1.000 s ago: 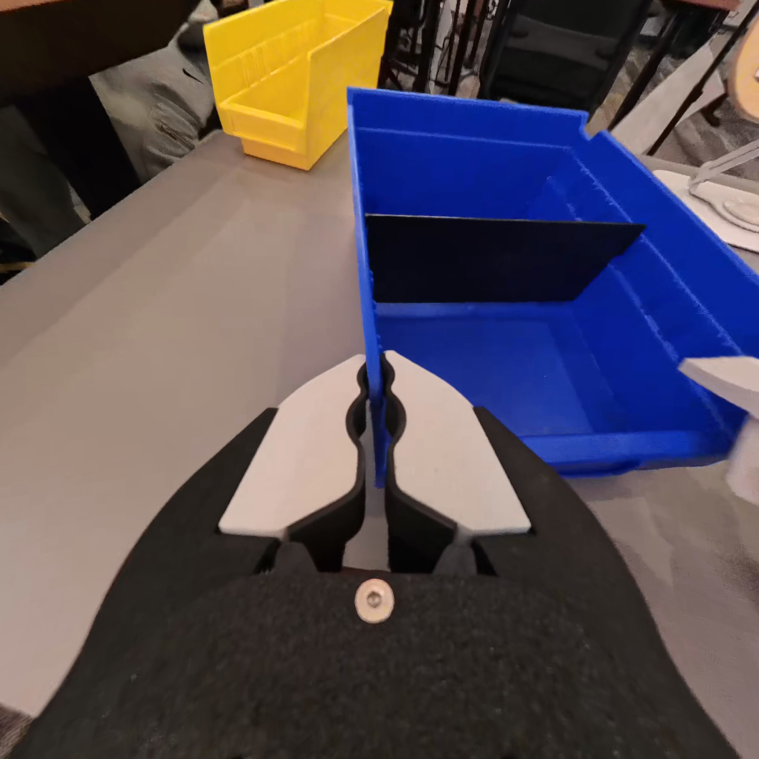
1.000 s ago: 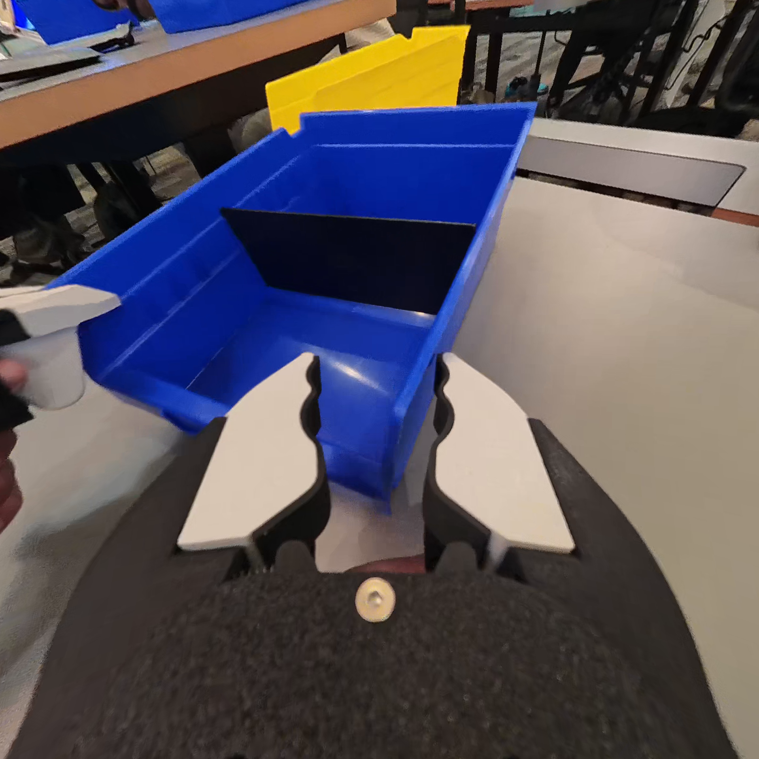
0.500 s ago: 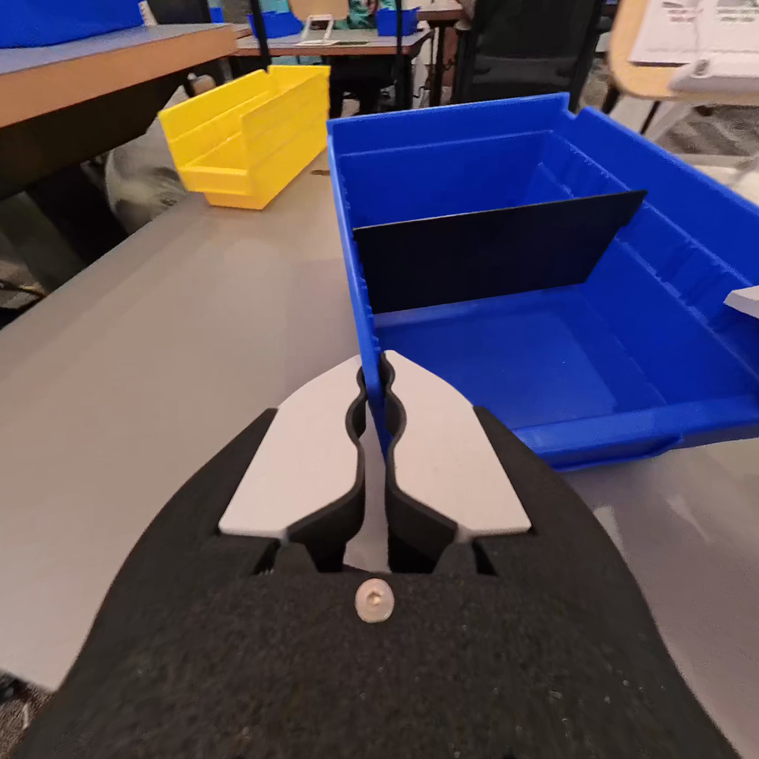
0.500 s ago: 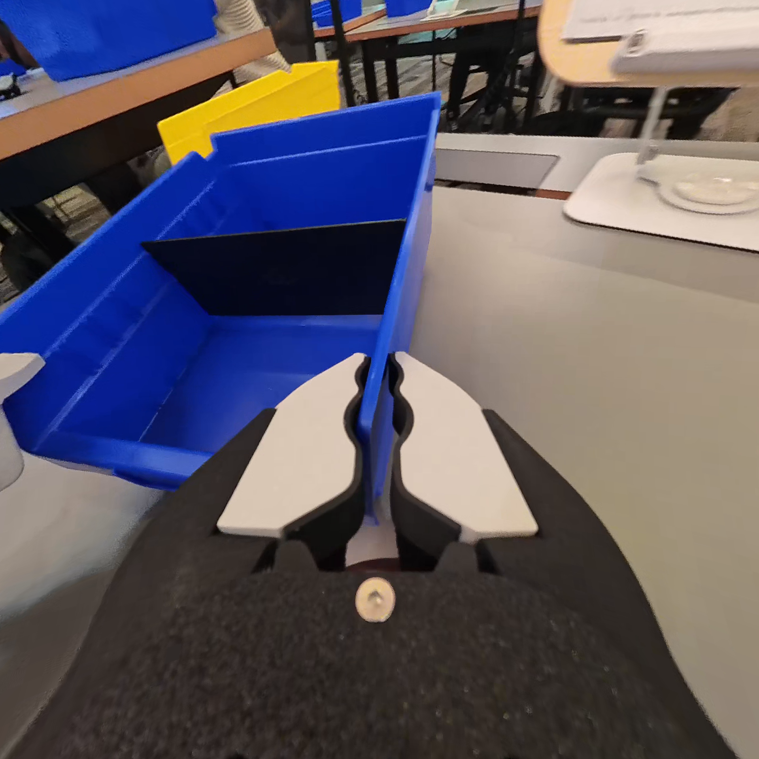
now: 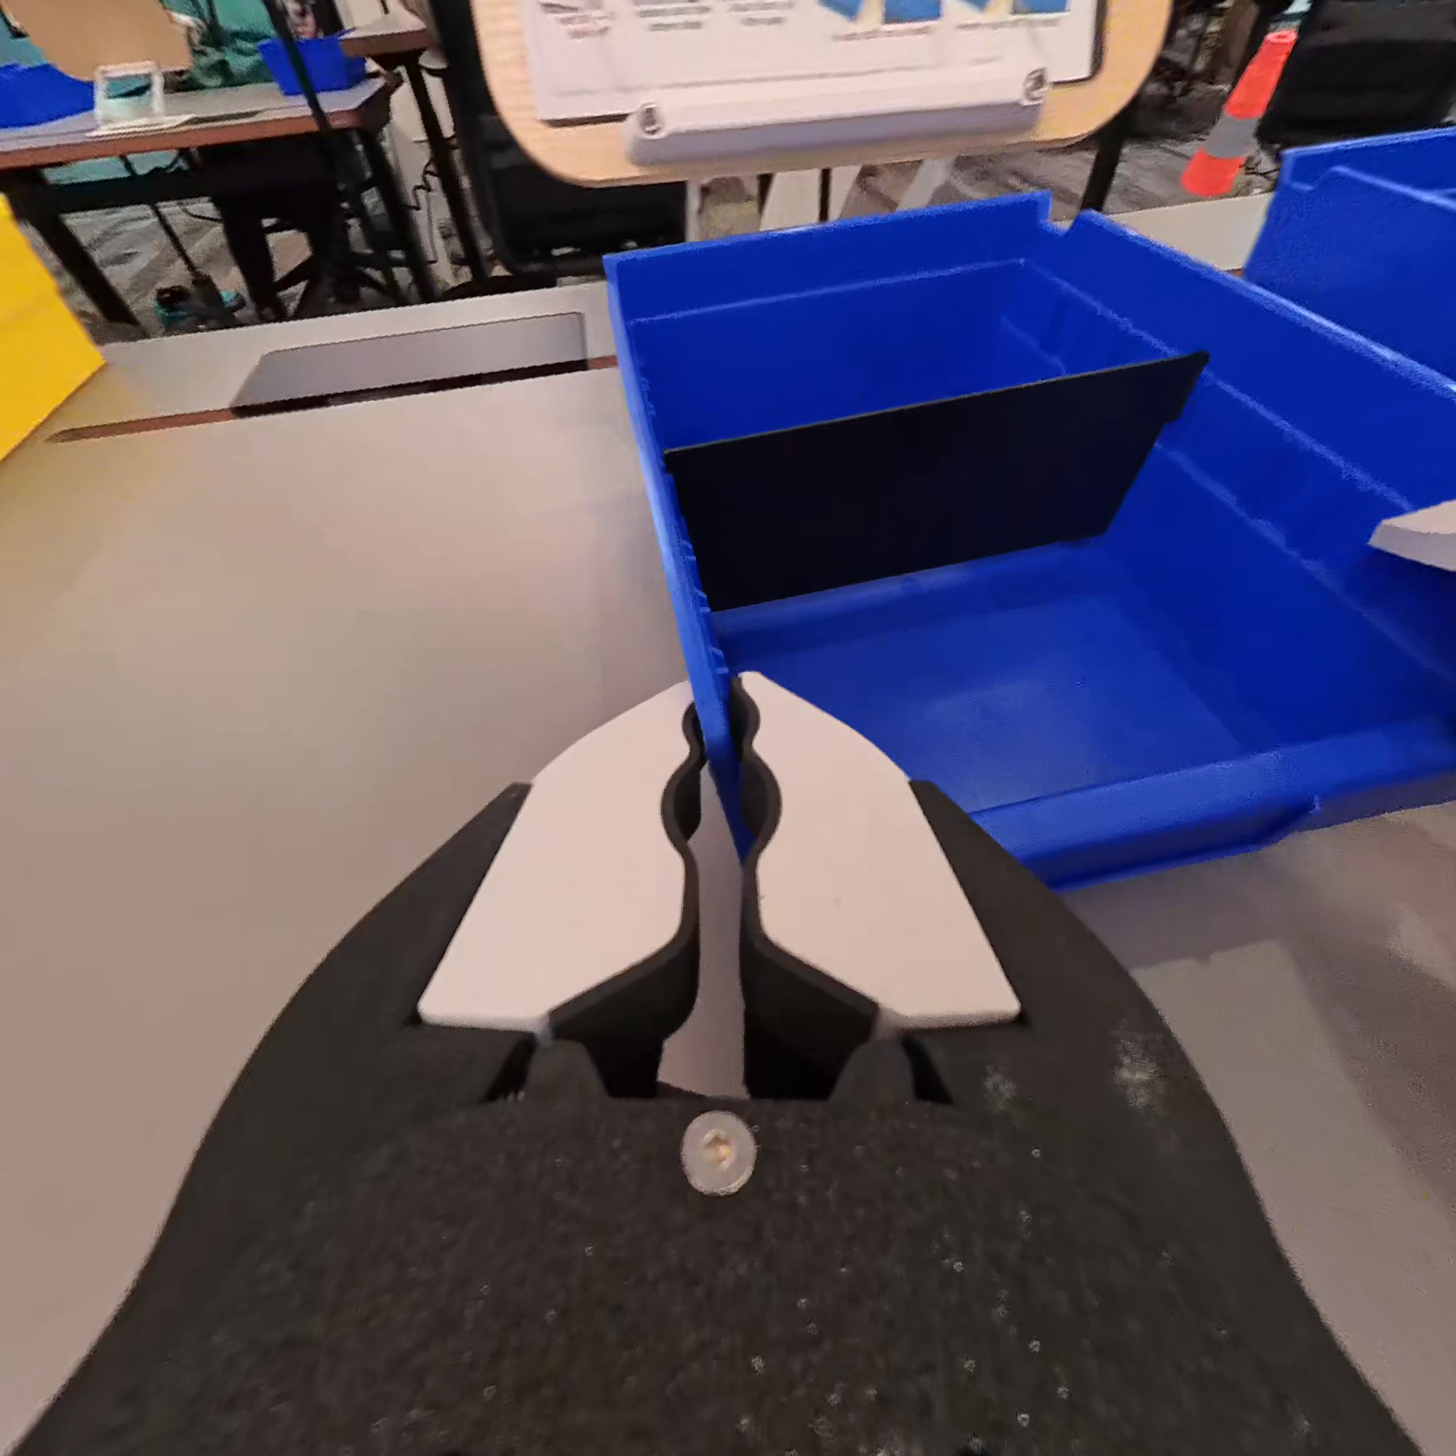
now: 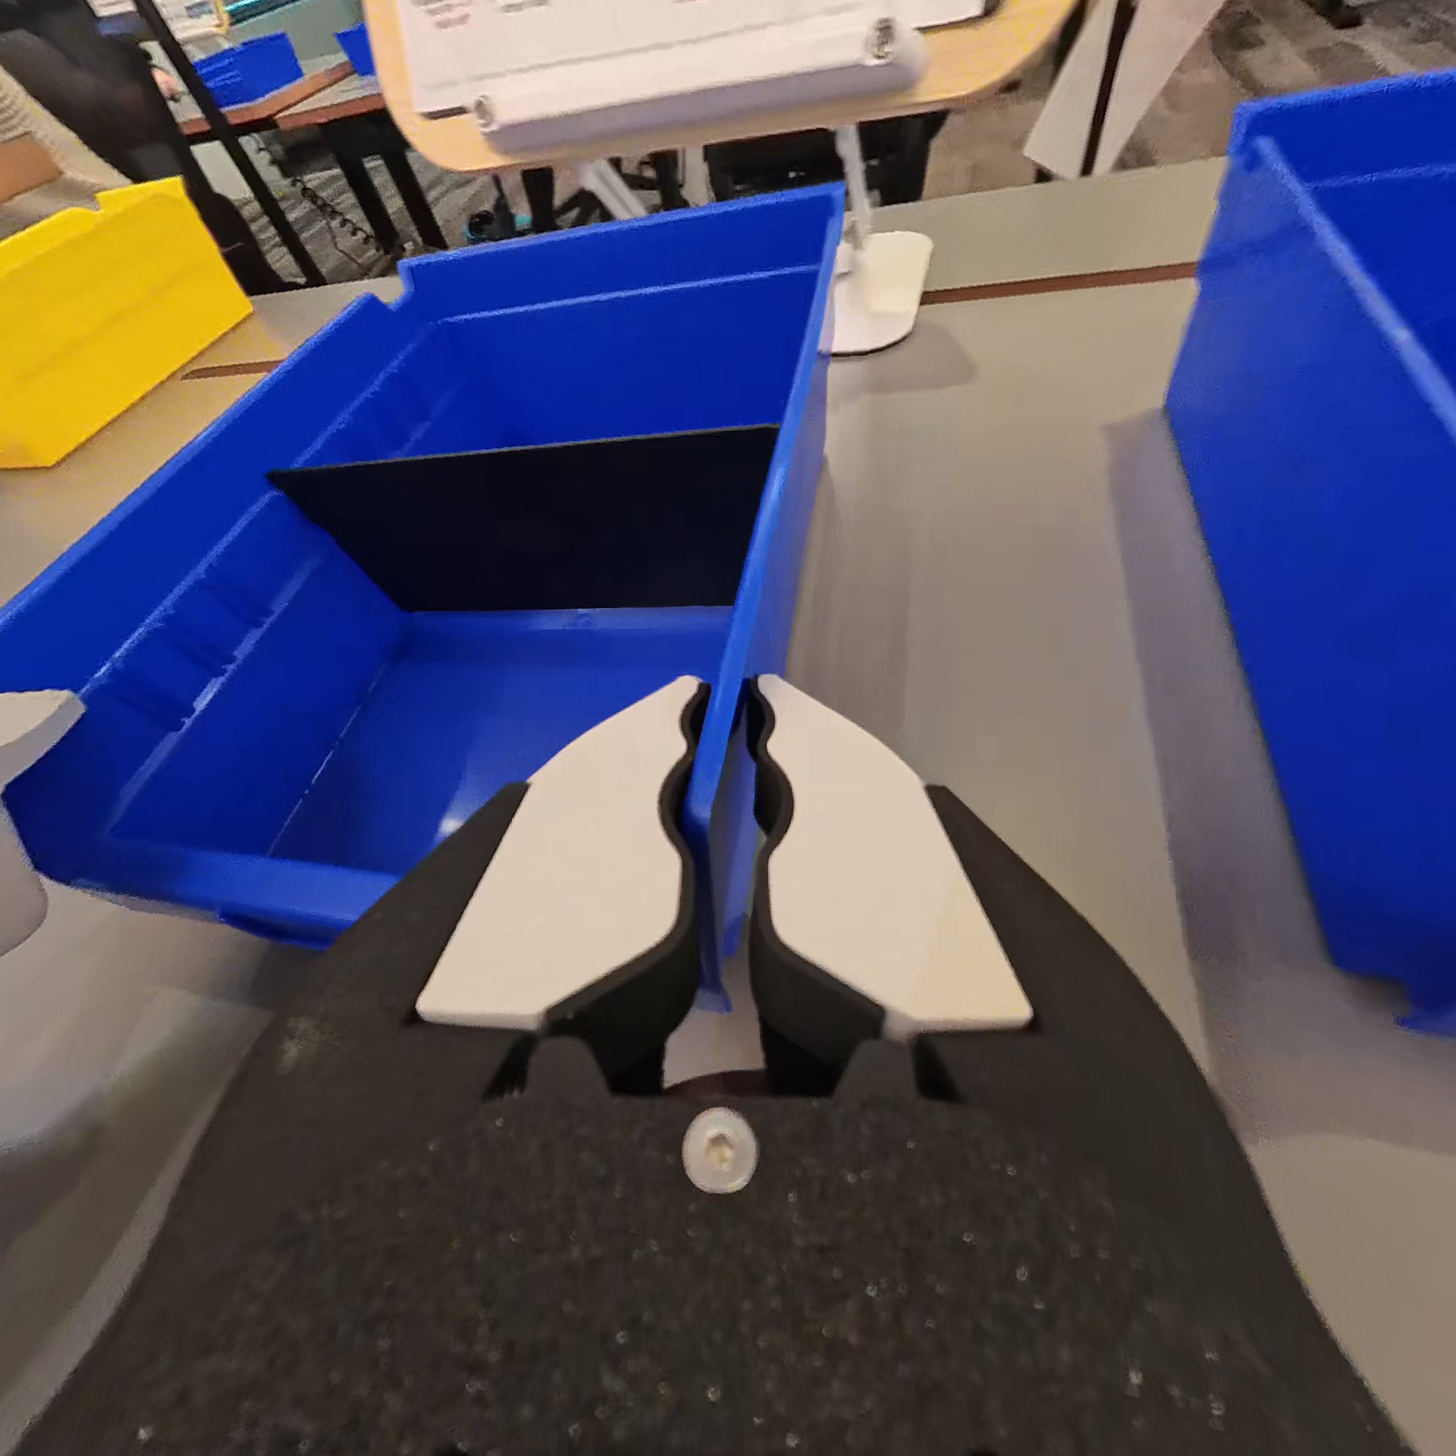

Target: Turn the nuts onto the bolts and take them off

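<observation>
A blue bin (image 5: 1024, 709) with a black divider (image 5: 906, 504) sits on the grey table; both compartments look empty, and I see no nuts or bolts. My left gripper (image 5: 715, 697) is shut on the bin's left wall near its front corner. My right gripper (image 6: 729, 693) is shut on the bin's right wall (image 6: 776, 551) near the front. The bin also fills the right wrist view (image 6: 354, 709), with the divider (image 6: 536, 528) across its middle. A tip of the other gripper shows at each view's edge (image 5: 1418, 540) (image 6: 31, 717).
A second blue bin (image 6: 1324, 512) stands on the right. A yellow bin (image 6: 94, 315) stands at the far left. A board on a white stand (image 6: 874, 291) stands behind the bin. A dark panel (image 5: 410, 362) is set into the grey table (image 5: 315, 630). Left tips to right tips: about 20 centimetres.
The right gripper closed on the bin's right wall. Both grippers swung the bin round to the right; the yellow bin slid to the left edge, and the board and second blue bin came into view.
</observation>
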`<state>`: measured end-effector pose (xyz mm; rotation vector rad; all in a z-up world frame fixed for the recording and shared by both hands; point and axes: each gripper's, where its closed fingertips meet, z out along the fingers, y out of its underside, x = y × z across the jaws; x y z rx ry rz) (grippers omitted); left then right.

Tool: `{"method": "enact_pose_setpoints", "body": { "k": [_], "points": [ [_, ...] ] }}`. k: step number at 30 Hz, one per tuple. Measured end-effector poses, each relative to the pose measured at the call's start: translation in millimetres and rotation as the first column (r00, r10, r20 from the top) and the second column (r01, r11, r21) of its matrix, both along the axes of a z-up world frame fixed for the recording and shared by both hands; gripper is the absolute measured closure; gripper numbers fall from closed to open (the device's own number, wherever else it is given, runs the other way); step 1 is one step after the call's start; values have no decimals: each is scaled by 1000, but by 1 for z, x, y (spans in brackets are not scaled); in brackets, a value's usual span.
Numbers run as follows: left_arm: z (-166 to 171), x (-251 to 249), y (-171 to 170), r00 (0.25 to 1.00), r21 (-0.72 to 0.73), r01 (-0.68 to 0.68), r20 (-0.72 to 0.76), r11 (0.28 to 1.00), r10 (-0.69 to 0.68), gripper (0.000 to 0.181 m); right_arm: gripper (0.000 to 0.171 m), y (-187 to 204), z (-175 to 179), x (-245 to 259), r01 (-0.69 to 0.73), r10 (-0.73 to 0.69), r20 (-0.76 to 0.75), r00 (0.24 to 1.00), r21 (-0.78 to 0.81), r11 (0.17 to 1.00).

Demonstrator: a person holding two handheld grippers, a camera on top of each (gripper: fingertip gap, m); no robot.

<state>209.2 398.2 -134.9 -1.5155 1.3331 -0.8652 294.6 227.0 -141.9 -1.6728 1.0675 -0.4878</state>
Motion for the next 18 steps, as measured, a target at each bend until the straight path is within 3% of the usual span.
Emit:
{"method": "enact_pose_setpoints", "body": {
  "k": [9, 15, 18],
  "points": [
    [-4, 9, -16, 998, -28, 50, 25, 998, -49, 175, 161, -17, -4, 7, 23, -23, 2, 1000, 27, 999],
    [19, 2, -19, 991, 43, 47, 119, 998, -52, 138, 124, -24, 9, -3, -55, 52, 67, 996, 49, 997],
    [33, -4, -29, 986, 39, 72, 145, 997, -77, 134, 121, -55, 32, -9, -50, 41, 130, 991, 69, 996]
  ]
}}
